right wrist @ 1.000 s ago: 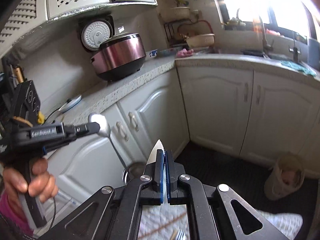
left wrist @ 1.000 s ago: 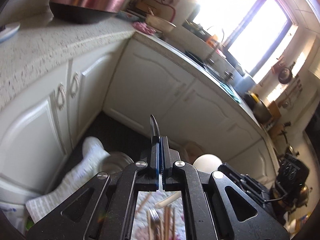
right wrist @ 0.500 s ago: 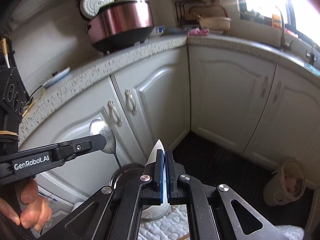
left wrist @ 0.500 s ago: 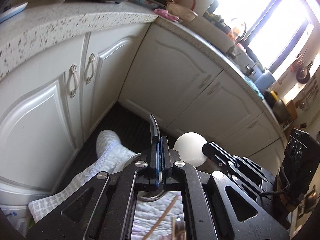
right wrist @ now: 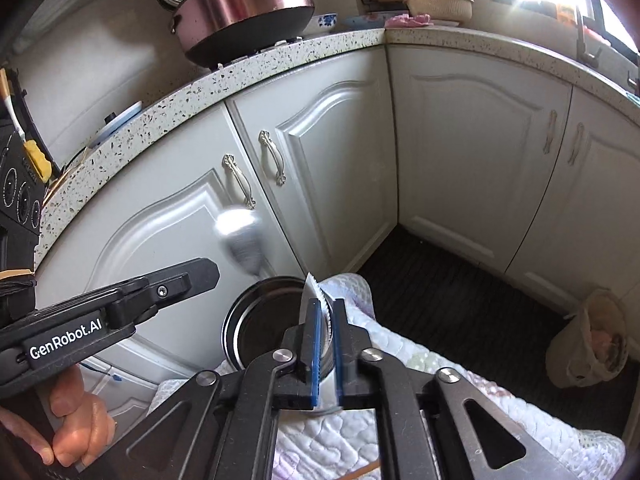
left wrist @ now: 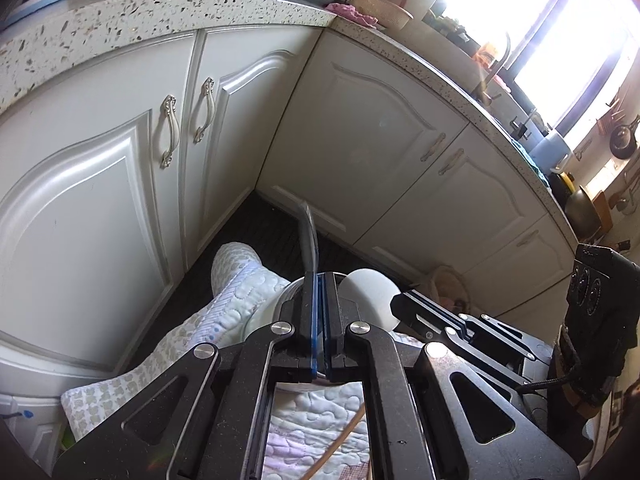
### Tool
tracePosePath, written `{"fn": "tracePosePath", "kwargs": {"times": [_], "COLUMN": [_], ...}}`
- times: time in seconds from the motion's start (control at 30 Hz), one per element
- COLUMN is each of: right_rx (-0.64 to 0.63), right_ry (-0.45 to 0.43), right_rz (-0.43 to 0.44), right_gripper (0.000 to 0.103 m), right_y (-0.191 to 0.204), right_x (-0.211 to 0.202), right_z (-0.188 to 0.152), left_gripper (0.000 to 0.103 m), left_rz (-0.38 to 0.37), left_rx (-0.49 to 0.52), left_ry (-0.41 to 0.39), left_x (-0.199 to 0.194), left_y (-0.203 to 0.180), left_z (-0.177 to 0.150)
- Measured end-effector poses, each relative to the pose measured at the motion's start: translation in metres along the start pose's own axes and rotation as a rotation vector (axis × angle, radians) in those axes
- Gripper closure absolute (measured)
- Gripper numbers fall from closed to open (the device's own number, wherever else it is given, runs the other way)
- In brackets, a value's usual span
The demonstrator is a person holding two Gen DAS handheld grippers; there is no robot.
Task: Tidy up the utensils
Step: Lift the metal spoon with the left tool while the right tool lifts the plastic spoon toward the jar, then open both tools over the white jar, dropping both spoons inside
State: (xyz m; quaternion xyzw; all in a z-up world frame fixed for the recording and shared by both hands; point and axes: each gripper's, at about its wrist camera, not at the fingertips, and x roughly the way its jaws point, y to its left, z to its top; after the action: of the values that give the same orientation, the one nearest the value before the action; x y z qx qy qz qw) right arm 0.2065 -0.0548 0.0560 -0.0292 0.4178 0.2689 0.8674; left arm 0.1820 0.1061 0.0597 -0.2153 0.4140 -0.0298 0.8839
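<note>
My right claw (right wrist: 325, 308) has just been cracking open, with the knife (right wrist: 310, 290) loose between its pads: thin, stiff, slick steel, tip-up over the steel cup (right wrist: 240, 312). Left claw (left wrist: 319, 280) is pinched tight on the handle of the spoon (left wrist: 308, 236), light and rigid, and the handle is the right place to hold it.

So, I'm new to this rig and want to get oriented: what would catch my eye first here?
Two grippers meet over a dark metal cup. The left gripper clamps a metal spoon, blurred above the cup's rim, and the right gripper has a white spoon between slightly parted jaws. Behind them, a pink rice cooker gleams on the speckled counter.
</note>
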Motion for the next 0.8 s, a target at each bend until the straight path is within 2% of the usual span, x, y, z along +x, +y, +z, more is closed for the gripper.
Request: {"fn": "tracePosePath", "kwargs": {"times": [0.13,0.23,0.3,0.33,0.4,0.53,0.8], "right_rx": [0.013,0.016,0.030,0.034,0.045,0.056,0.098], "right_ry": [-0.005,-0.012,-0.014,-0.014,-0.020,-0.027,-0.025], "right_rz": [0.003,-0.001,0.002,0.002,-0.001,-0.023,-0.074], "right_gripper": [0.080,0.078,0.077,0.075,0.070,0.061,0.060], "right_y": [-0.001,-0.001,-0.003,-0.004,-0.007,-0.009,-0.018], "right_x": [-0.009,-0.019,-0.027,-0.030,-0.039,-0.058,-0.089], "right_z": [-0.006,-0.011,-0.016,-0.019,-0.026,-0.043,-0.085], "left_gripper": [0.102,0.097,0.081,0.076,0.060,0.057,0.057], "left_rz": [0.017,0.023,0.028,0.028,0.034,0.071,0.126], "left_rx": [-0.007,-0.003,0.002,0.004,0.014,0.053,0.151], "left_ry": [-0.004,-0.003,-0.004,-0.007,-0.017,-0.024,-0.024], "left_x": [-0.005,-0.010,-0.013,-0.016,-0.021,-0.029,-0.037], "left_y": [0.000,-0.001,-0.002,-0.002,-0.005,-0.012,-0.037], "left_z": [-0.003,-0.005,-0.008,-0.011,-0.016,-0.028,-0.065]}}
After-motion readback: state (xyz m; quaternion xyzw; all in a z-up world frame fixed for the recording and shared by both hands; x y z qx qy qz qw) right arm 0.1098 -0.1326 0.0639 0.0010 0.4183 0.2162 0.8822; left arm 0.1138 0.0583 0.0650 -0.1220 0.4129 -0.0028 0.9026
